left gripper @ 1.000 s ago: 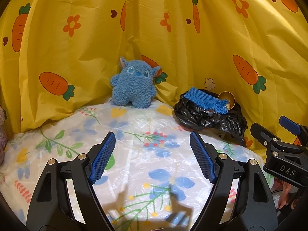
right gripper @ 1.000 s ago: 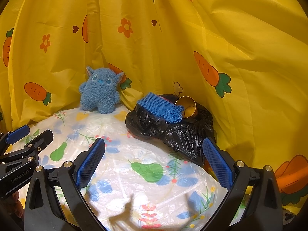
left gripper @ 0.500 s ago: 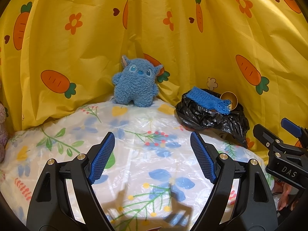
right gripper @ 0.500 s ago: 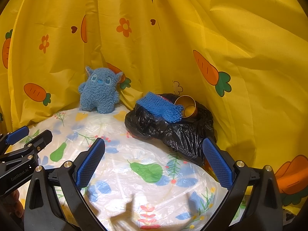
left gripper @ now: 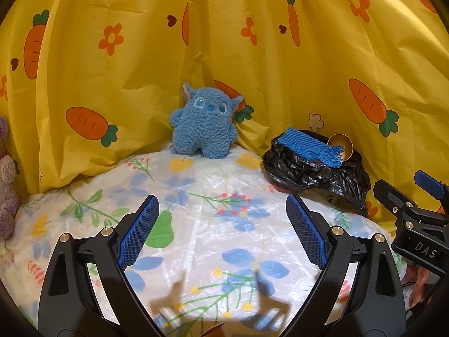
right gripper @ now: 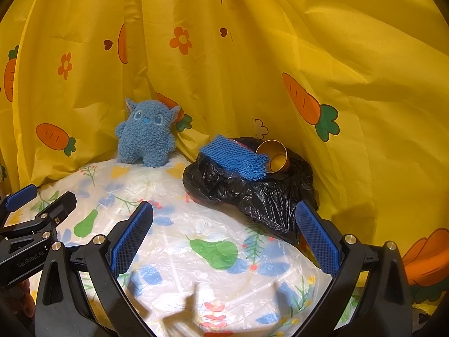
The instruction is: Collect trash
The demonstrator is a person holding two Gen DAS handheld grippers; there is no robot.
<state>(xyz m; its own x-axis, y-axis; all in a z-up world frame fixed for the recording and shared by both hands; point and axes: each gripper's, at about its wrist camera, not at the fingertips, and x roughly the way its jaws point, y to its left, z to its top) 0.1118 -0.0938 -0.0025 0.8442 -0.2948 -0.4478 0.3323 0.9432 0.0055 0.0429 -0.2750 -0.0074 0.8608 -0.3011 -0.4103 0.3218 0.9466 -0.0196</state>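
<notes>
A black trash bag (left gripper: 314,168) (right gripper: 252,188) sits at the far right of the flowered table cover. On top of it lie a blue foam net (left gripper: 311,147) (right gripper: 235,158) and a gold cup (left gripper: 343,146) (right gripper: 273,158) tipped on its side. My left gripper (left gripper: 221,226) hovers over the cover, well short of the bag; its jaws are opening and nothing is between them. My right gripper (right gripper: 224,230) is open and empty, its right finger close to the bag's near side. Each gripper shows at the edge of the other's view.
A blue plush toy (left gripper: 204,125) (right gripper: 147,134) stands at the back against the yellow carrot-print curtain (left gripper: 224,42). A purple plush (left gripper: 7,179) peeks in at the far left. The curtain wraps around the back and right. A plastic sheet covers the flowered cloth (left gripper: 210,224).
The left gripper's jaws have spread slightly wider. Both hands stay in place, and the bag, net and cup have not moved.
</notes>
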